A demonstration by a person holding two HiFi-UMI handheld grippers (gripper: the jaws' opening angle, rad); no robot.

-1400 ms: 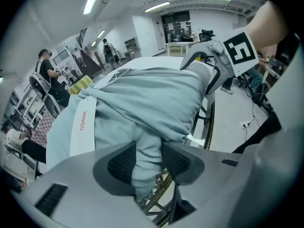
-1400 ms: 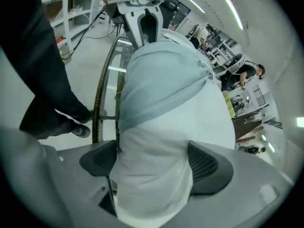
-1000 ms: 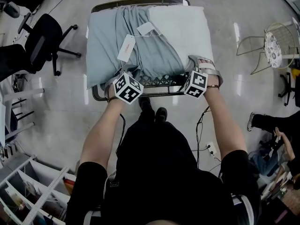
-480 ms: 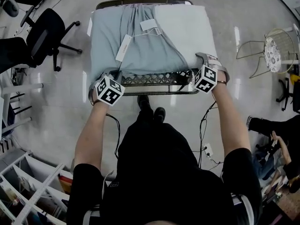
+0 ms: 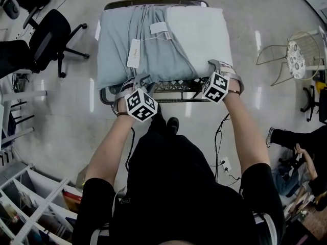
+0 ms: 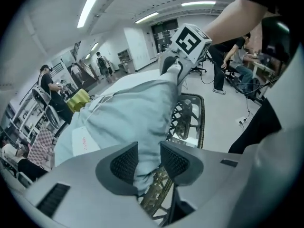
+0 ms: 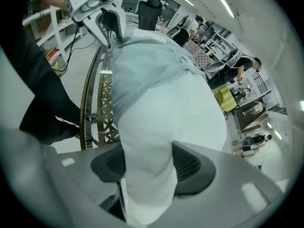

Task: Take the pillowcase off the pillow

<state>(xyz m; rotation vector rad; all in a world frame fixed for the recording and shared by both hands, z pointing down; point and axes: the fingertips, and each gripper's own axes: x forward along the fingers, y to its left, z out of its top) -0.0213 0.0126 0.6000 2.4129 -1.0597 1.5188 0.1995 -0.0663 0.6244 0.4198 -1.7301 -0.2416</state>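
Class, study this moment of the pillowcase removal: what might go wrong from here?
1. The left gripper's jaws have just been opening. A fold of the pillowcase lies between them unpinched, so pulling now would likely leave it behind.
2. That fold hangs against the table's metal lattice and may snag.
3. The right gripper clamps only a corner of the white pillow; a hard tug could slip it free or drag the pillow along.

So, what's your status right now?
Right gripper clamped on pillow corner. Left gripper jaws just opening, pillowcase between them. Pillowcase partly off. Nothing blocking.
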